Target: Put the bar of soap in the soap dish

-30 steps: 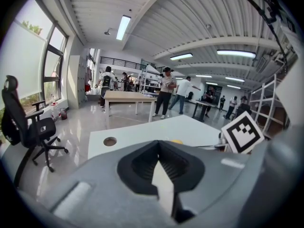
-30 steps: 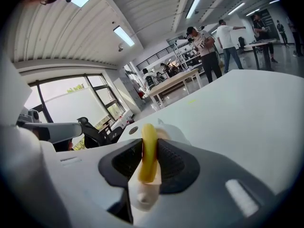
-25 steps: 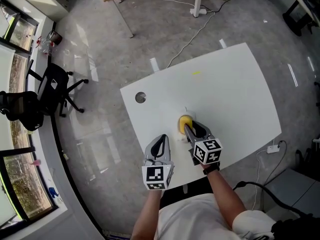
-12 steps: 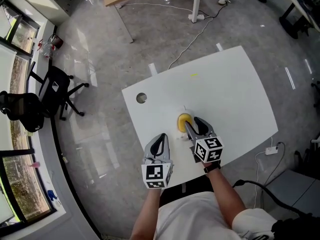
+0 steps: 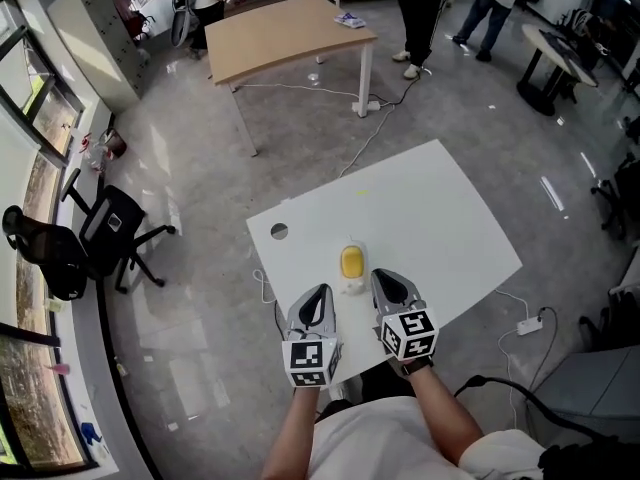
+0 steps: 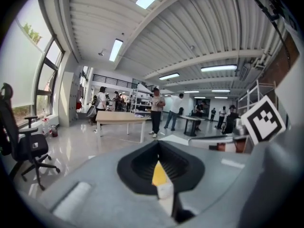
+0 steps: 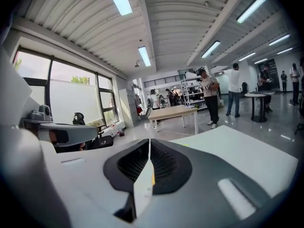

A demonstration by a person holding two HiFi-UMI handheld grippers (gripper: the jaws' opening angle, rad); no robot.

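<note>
Bar of soap [image 5: 351, 261] lies in the soap dish [image 5: 352, 287] on the table [image 5: 440, 218]. On the person's side of the dish, left gripper [image 5: 321, 292] has jaws together and is empty. Right gripper [image 5: 381, 277] jaws have just been closing, nothing between them.

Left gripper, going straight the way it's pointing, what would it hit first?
Most likely the yellow soap bar in its white dish, centred dead ahead in the left gripper view; depth is unclear, so the table might come first.

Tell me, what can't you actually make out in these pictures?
Soap dish: head view, tiny, mostly under the soap; shape unclear.
Soap, left gripper view: only a yellow sliver shows past the left gripper jaws.
Yellow mark on the table: head view, too small to identify.
</note>
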